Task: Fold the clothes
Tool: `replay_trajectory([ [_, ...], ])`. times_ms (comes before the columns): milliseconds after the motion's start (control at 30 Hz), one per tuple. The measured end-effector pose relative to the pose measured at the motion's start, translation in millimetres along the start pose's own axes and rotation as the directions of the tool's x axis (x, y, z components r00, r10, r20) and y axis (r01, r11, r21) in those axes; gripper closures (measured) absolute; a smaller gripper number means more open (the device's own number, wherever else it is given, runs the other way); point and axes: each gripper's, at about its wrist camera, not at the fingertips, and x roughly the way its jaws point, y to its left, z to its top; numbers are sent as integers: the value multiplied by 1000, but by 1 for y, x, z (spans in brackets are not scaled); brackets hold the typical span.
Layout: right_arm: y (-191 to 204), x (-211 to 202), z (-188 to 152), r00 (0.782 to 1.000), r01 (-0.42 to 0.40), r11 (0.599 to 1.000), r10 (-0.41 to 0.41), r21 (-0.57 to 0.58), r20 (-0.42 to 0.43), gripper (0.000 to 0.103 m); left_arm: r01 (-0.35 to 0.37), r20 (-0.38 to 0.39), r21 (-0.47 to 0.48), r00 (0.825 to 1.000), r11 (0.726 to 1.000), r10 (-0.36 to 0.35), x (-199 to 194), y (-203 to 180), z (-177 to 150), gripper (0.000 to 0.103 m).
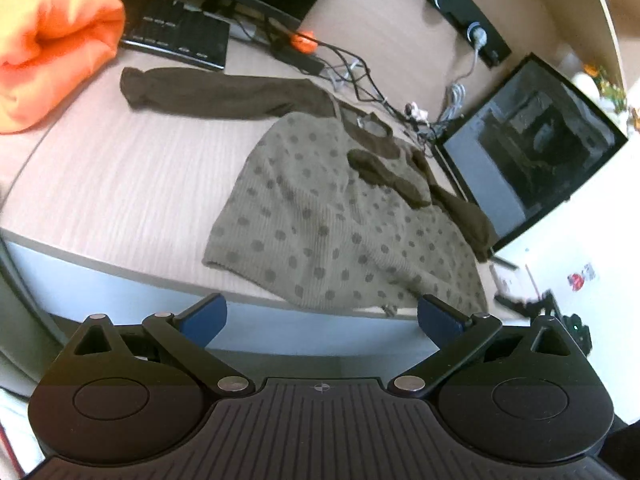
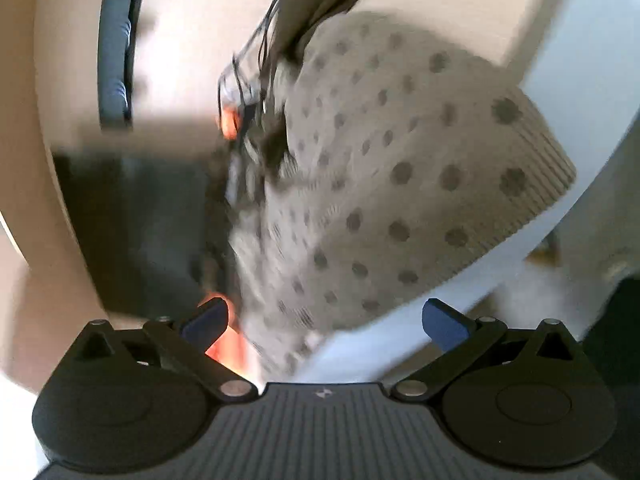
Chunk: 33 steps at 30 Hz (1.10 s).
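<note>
A grey-green knit sweater [image 1: 320,216] with dark dots and brown sleeves lies spread on the light wooden table [image 1: 132,184]. One brown sleeve [image 1: 224,94] stretches left toward the back; the other sleeve [image 1: 392,178] is folded over the chest. My left gripper [image 1: 322,318] hovers open off the table's front edge, just short of the sweater's hem. The right wrist view is blurred: the same sweater [image 2: 392,168] fills it, and my right gripper [image 2: 326,322] stands open near its edge with nothing between the fingers.
A folded orange garment [image 1: 52,44] sits at the back left. Behind the sweater lie a black keyboard-like device [image 1: 180,36], a tangle of cables [image 1: 360,80] and a dark monitor [image 1: 532,148] at the right. A black bar [image 1: 452,4] runs along the wall.
</note>
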Motion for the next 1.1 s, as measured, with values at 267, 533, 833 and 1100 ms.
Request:
replay_trajectory([
  [267, 102, -42, -13, 845, -529, 819, 534, -223, -42, 0, -20, 20, 69, 1000, 997, 19, -20, -1, 3, 0],
  [533, 157, -65, -14, 979, 47, 824, 76, -565, 192, 0, 75, -44, 339, 997, 938, -64, 29, -47, 24, 0],
  [833, 137, 27, -92, 846, 458, 221, -405, -861, 346, 19, -67, -64, 530, 991, 845, 119, 90, -77, 23, 4],
  [1100, 134, 76, -99, 861, 351, 135, -435, -927, 263, 50, -153, -31, 606, 976, 781, 215, 110, -98, 21, 25],
])
